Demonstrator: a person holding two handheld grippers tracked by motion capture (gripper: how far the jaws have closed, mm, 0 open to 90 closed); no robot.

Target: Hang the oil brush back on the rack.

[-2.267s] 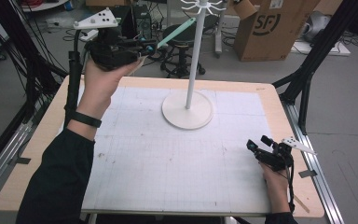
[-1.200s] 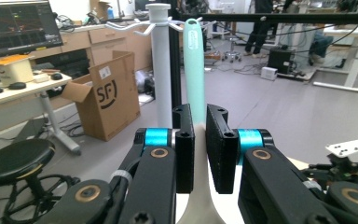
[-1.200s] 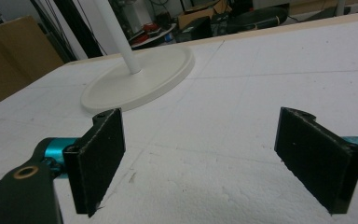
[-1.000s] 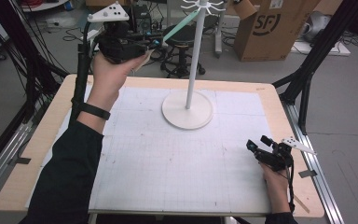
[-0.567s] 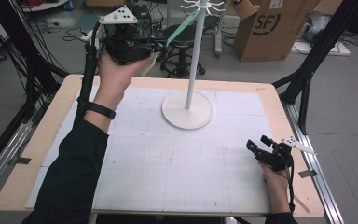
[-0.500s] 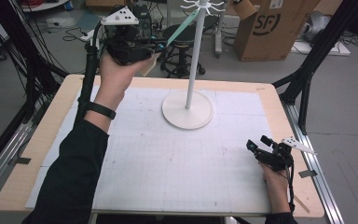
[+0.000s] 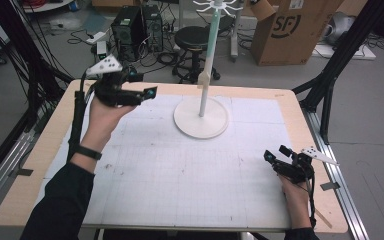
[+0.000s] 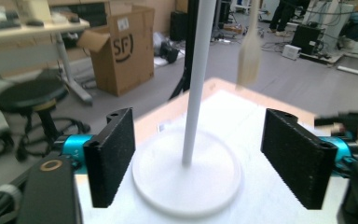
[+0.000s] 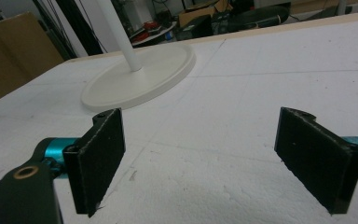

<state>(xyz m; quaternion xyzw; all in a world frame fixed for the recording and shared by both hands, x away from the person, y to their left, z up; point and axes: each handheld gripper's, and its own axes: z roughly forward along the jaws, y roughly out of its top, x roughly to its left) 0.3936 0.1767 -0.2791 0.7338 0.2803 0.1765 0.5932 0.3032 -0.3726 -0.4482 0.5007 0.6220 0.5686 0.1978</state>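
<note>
High view: left hand-held gripper (image 7: 147,94), jaws wide (nothing between), hovers left of the white stand (image 7: 201,116); right hand-held gripper (image 7: 275,159), also wide, sits well right of it.

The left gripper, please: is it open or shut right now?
Open. In the left gripper view, the left gripper has its jaws wide apart, nothing between them, with the stand's white pole beyond.
</note>
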